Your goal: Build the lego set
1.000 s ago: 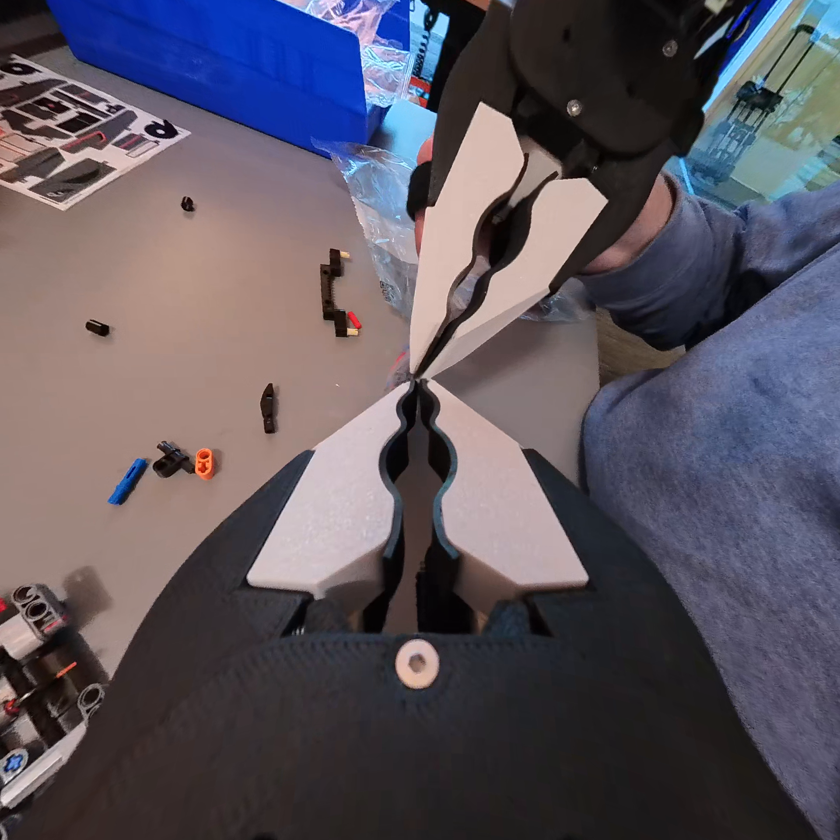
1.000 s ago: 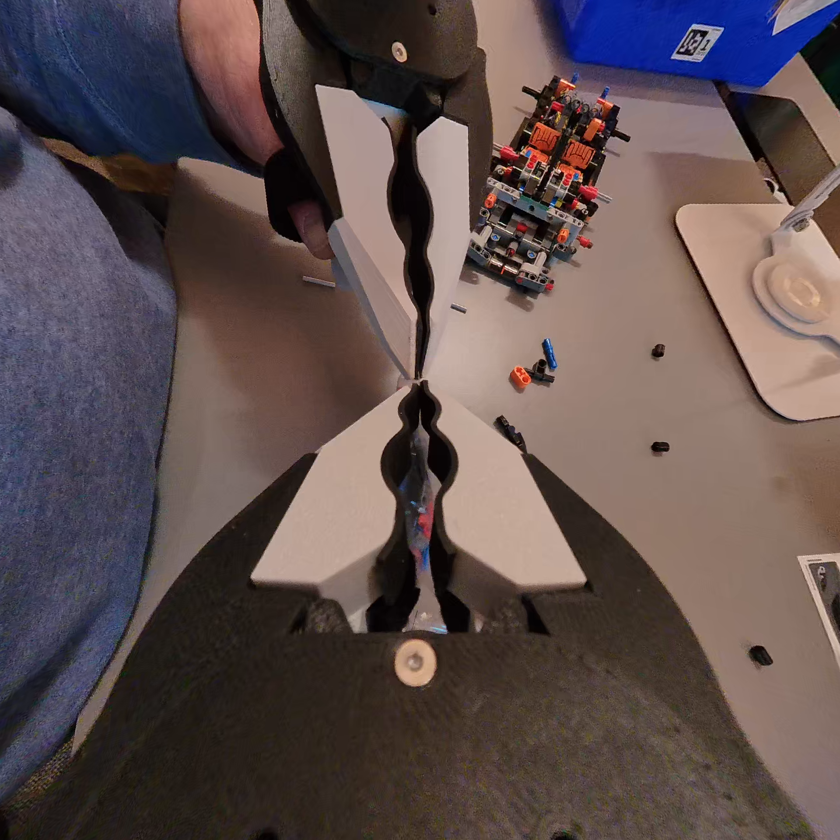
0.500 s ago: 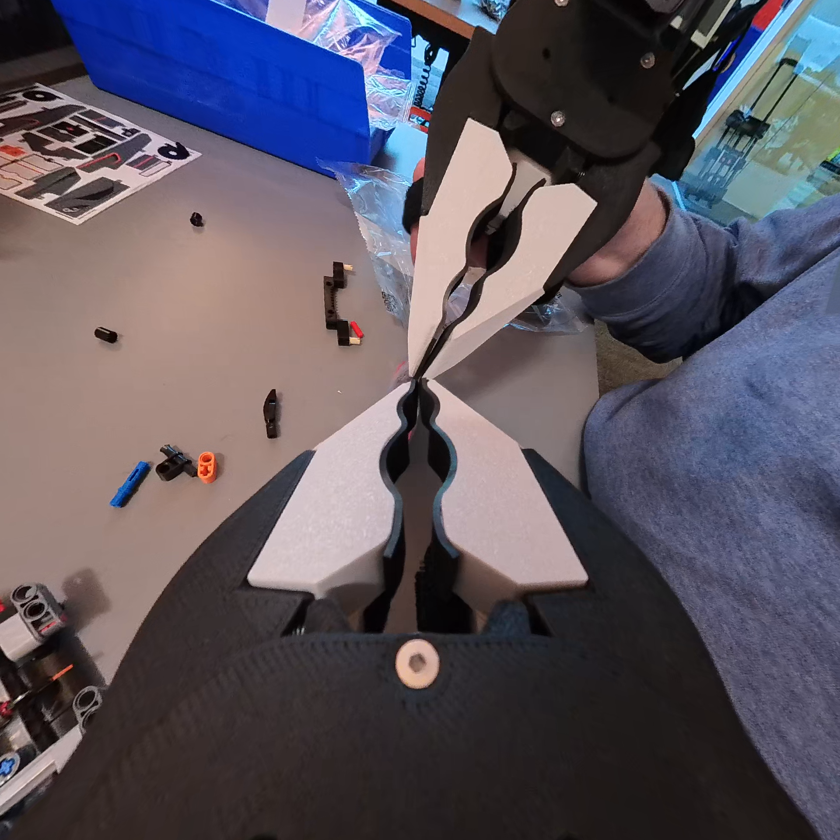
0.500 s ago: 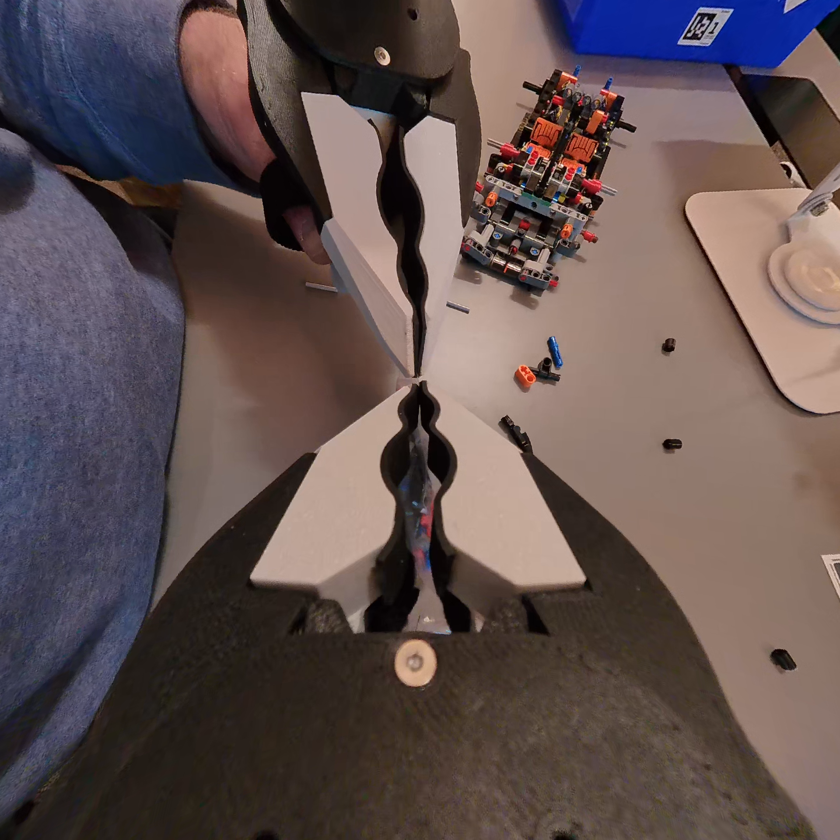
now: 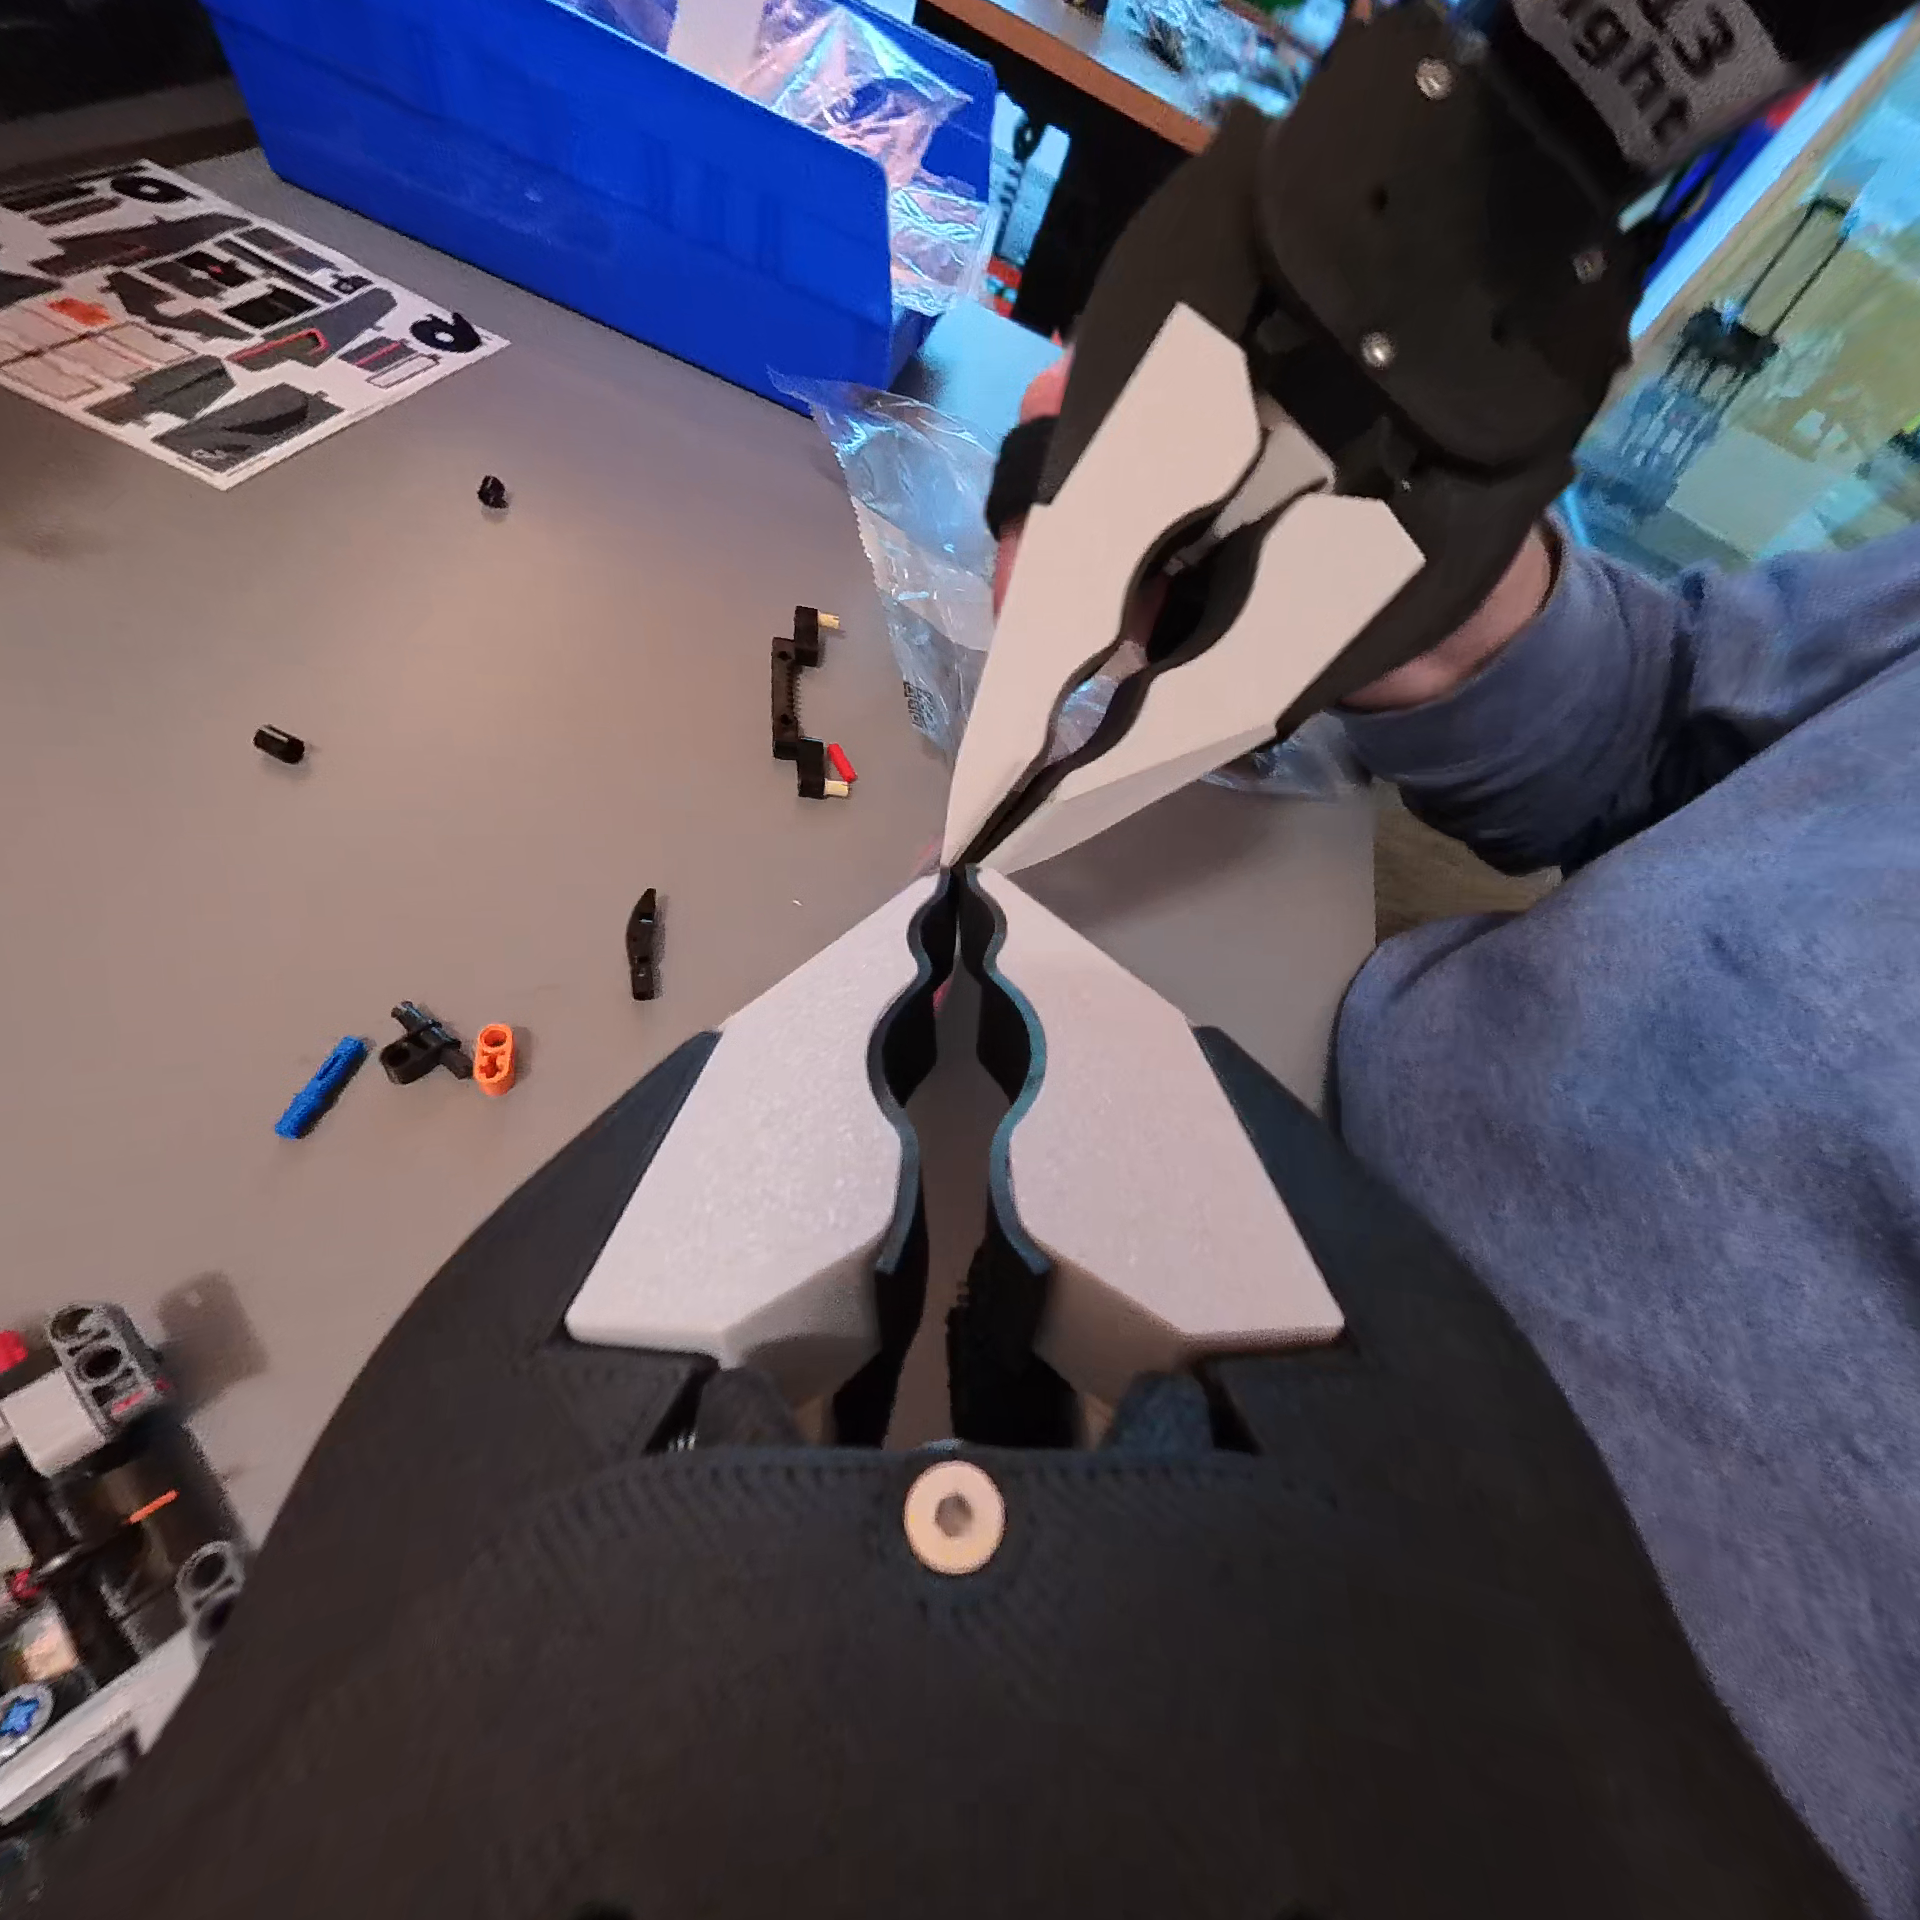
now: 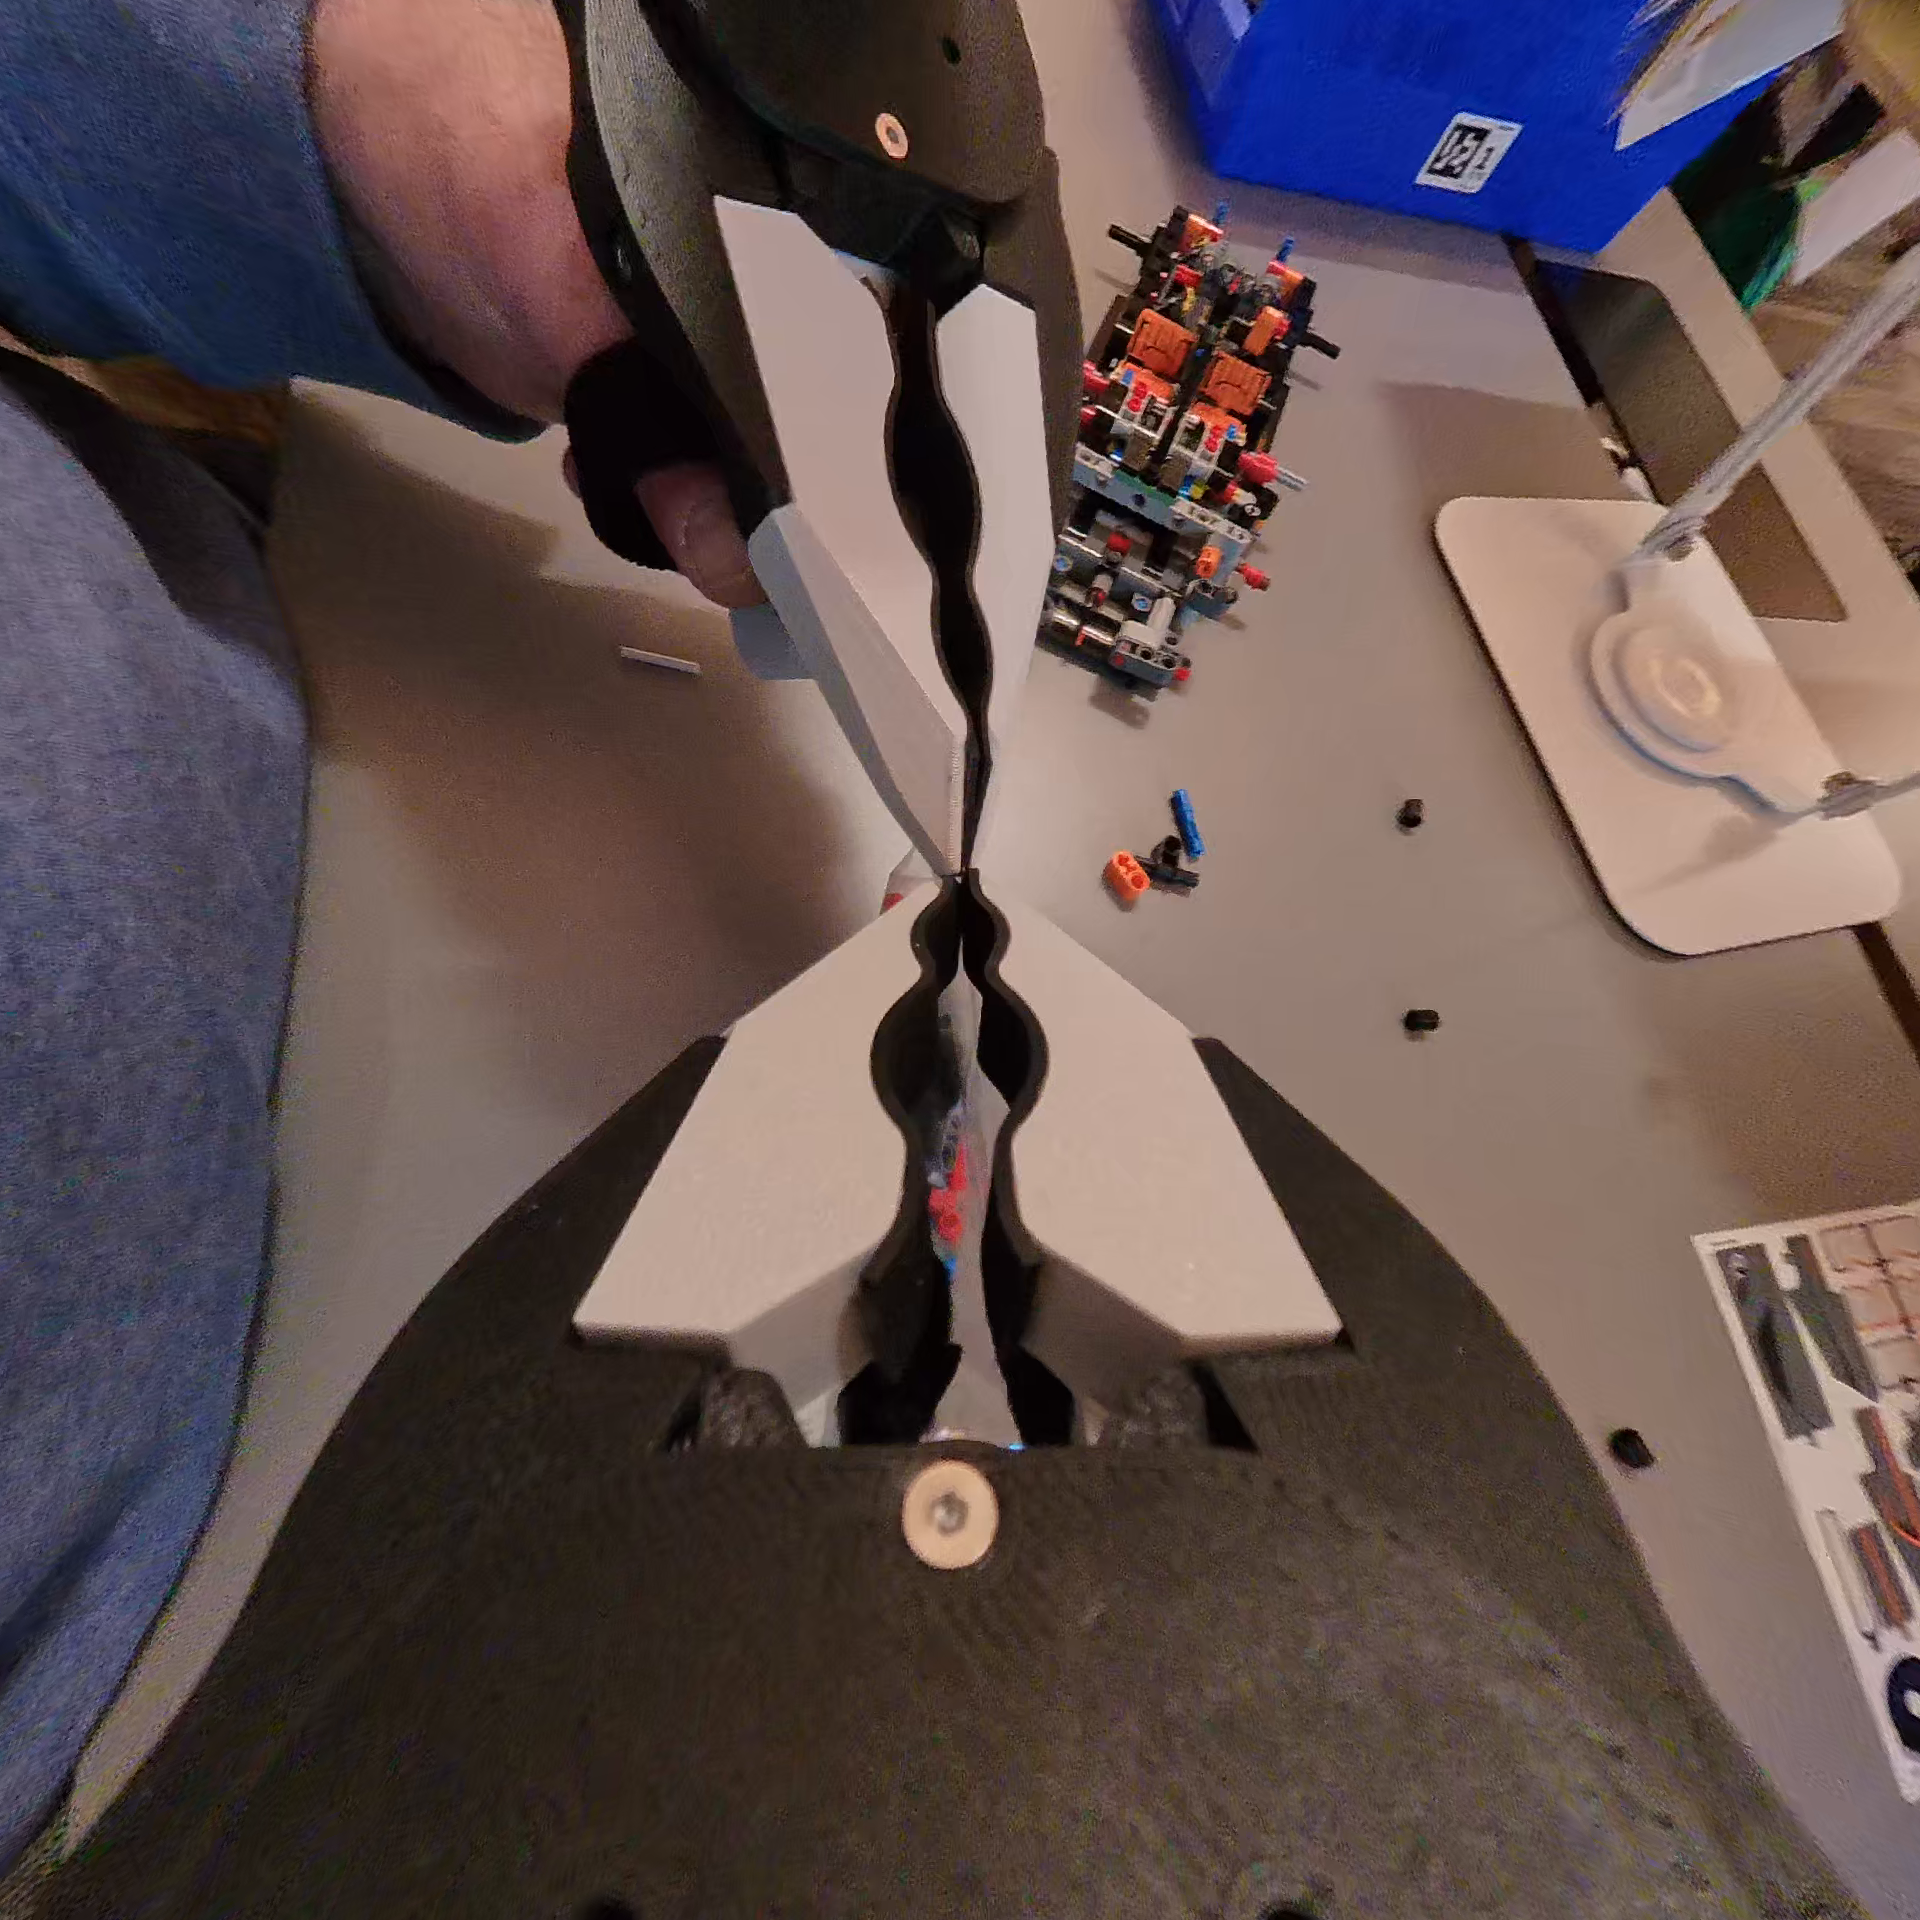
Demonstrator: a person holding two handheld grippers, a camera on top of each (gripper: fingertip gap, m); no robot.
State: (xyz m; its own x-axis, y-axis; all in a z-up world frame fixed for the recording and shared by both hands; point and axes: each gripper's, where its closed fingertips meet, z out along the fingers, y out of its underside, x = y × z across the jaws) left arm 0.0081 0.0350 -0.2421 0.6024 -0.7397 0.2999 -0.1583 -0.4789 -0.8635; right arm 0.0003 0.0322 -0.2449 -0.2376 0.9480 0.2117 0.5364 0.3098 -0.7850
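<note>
Left wrist view: left tongs [image 5: 957, 883] closed, tips meeting the right tongs [image 5: 971, 854] tip to tip above the counter [image 5: 468, 644]. Can't see anything between the left tips themselves here. Clear plastic bag [image 5: 925, 540] crumpled behind the right tongs, near the blue bin [image 5: 582, 177]. Loose parts lie left of the tongs: black rack piece [image 5: 798, 701], blue pin [image 5: 320, 1086], orange connector [image 5: 495, 1058]. Sticker sheet [image 5: 197, 312] far left.

Right wrist view: right tongs [image 6: 961, 883] closed on a small clear bag of parts [image 6: 951, 1174], red and blue bits visible between the fingers. Left tongs [image 6: 966, 847] pinched shut at the same spot, probably on the bag's edge; contact hidden. The partly built lego model [image 6: 1174, 457] stands far right of the tongs, well apart, untouched.

Step, as I read it: tearing open a parts bag, both tongs on it. Next move calls for pulling the tips apart while keeping both pinches tight, over the counter so spilled parts stay findable.
</note>
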